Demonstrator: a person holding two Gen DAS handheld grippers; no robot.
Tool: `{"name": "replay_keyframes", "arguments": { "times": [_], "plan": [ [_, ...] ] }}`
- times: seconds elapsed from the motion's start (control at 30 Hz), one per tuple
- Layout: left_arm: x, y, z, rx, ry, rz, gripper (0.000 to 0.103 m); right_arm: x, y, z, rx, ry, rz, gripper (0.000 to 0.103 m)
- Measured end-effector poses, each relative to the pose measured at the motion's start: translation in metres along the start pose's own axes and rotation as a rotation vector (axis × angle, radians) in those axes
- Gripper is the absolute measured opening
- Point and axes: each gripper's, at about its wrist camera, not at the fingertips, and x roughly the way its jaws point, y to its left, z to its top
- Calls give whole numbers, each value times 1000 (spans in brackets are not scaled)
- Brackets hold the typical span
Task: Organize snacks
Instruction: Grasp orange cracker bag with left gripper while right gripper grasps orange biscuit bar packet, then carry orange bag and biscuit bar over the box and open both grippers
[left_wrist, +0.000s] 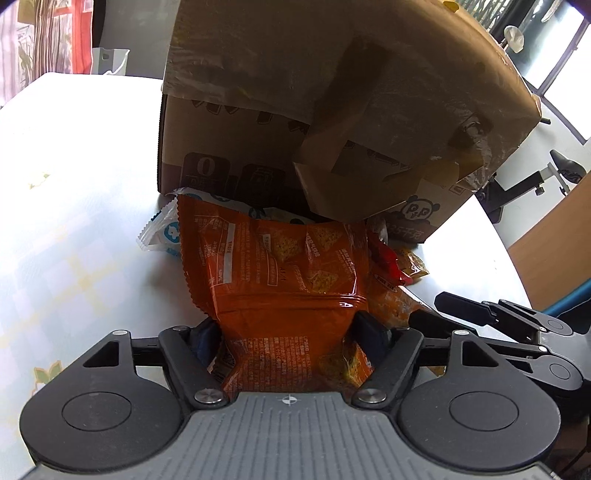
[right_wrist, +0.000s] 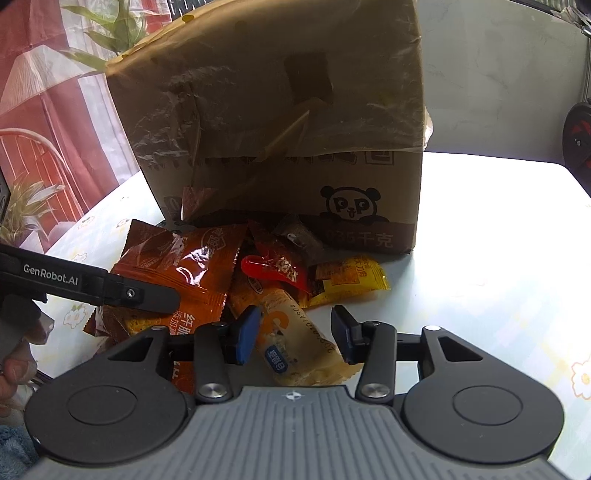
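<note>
The left tool (left_wrist: 290, 332) is clamped on the orange chip bag (left_wrist: 280, 266), light, crinkly, probably slippery, best pinched at its crimped end. The right tool (right_wrist: 293, 332) stands apart over a pale wrapped snack (right_wrist: 295, 343), 1 of several near the cardboard box (right_wrist: 280, 122) mid-counter (right_wrist: 480, 240).

So the cardboard box (right_wrist: 280, 147) sits on the tabletop (right_wrist: 498, 258) with its flap hanging down the front. The snack packets (right_wrist: 295, 266) are piled right in front of it. The chip bag (left_wrist: 280, 280) lies nearest the left hand-held gripper (left_wrist: 291, 332), between its fingers. A biscuit packet (right_wrist: 291, 343) lies between the right hand-held gripper (right_wrist: 295, 332) fingers.
</note>
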Motion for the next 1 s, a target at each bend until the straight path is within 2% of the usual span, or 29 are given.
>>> {"name": "replay_keyframes", "arguments": {
  "times": [0.1,0.2,0.33,0.43,0.57,0.77,0.9,1.0],
  "plan": [
    [-14,3,3,5,-16,-7,67,5,6,3,-67,13,11,56],
    [-30,4,3,14,-36,-3,67,12,13,5,-121,33,33,56],
    [-48,5,-1,39,-51,12,67,25,20,5,-182,66,19,56],
    [-58,11,-5,38,-47,37,67,28,20,3,-175,78,7,56],
    [-66,25,-13,5,-45,74,67,24,25,-2,-193,92,7,43],
    [-79,38,-17,-22,-74,104,67,9,26,-13,-164,110,35,40],
    [-92,37,-16,-3,-121,113,67,-3,24,-17,-119,119,60,39],
    [-101,34,-15,22,-160,118,67,-19,24,-17,-103,88,86,39]
  ]
}}
